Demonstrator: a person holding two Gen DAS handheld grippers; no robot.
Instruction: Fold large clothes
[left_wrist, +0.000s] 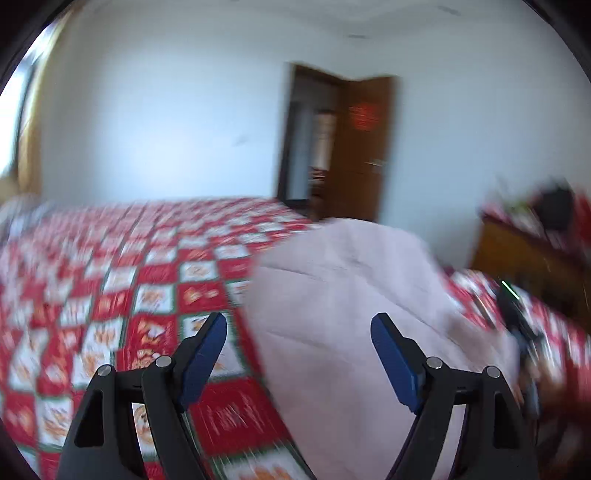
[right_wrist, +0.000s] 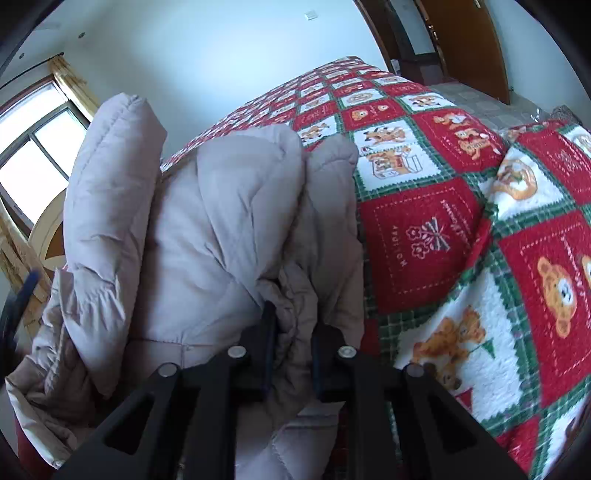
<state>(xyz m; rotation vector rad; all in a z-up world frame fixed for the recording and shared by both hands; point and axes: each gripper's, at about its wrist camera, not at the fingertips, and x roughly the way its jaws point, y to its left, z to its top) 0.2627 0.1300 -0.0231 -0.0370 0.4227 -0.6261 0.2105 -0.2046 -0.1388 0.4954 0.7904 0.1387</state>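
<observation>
Puffy quilted jacket (right_wrist: 207, 229), pale beige and soft-looking, sits bunched on the bed's fleecy red-green-white patchwork blanket (right_wrist: 424, 229), centre-left of frame. One red square reads "HOLIDAY". Right gripper (right_wrist: 293, 325) is pinched on a jacket fold. Left gripper (left_wrist: 299, 325) is spread wide, seemingly holding nothing, though it's blurry.
</observation>
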